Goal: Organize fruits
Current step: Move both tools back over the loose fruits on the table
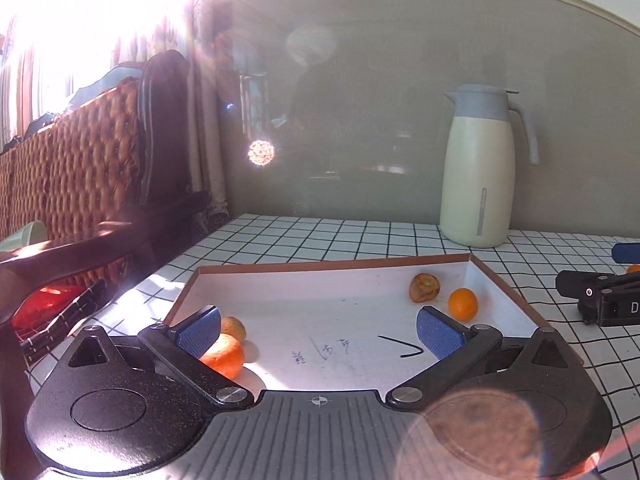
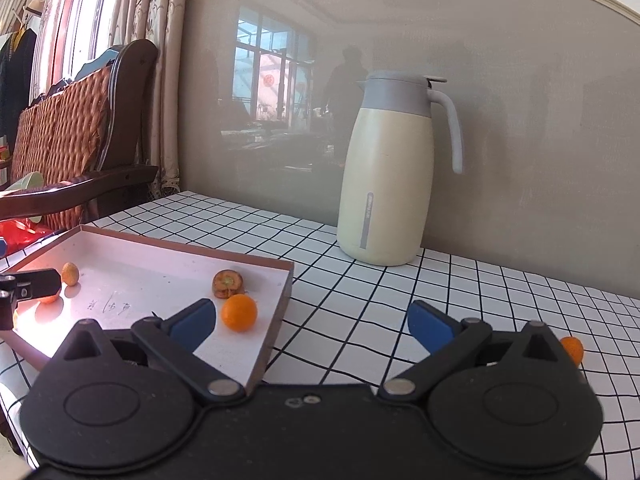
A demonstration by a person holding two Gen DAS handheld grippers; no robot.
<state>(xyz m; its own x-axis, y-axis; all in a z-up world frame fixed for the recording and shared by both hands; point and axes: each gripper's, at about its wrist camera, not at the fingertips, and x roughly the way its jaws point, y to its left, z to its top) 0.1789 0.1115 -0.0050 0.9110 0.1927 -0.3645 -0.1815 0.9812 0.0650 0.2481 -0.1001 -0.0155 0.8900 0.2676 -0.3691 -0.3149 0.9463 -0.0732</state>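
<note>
- The left tool (image 1: 320,330), black with blue-padded fingers, has its fingers spread wide apart and grips nothing; it hangs over the near part of a shallow white cardboard tray with a brown rim (image 1: 332,266), which lies on the white bench with a black grid pattern (image 1: 320,232).
- In the left wrist view a bright orange mandarin (image 1: 224,356) lies in the tray's lower left, just beside and partly behind the left blue finger pad (image 1: 202,330); whether they touch I cannot tell.
- A smaller, paler yellow-orange fruit (image 1: 236,327) sits close behind that mandarin.
- Toward the tray's right corner a small round orange (image 1: 463,304) rests just above the right blue finger pad (image 1: 438,336), apart from it.
- A brown, shrivelled fruit (image 1: 424,288) lies close to the upper left of that small orange.
- Dark handwriting marks the tray floor between the two fingers.
- The right tool (image 2: 312,326) is likewise opened wide and empty; it hovers across the tray's right edge, its left finger over the tray, its right one over bare bench.
- In the right wrist view another small orange fruit (image 2: 573,350) lies on the bench at the right of the frame, outside the tray and partly hidden behind the tool's right arm.
- A tall cream thermos jug with a grey lid and handle (image 2: 388,176) stands on the bench against the wall.
</note>
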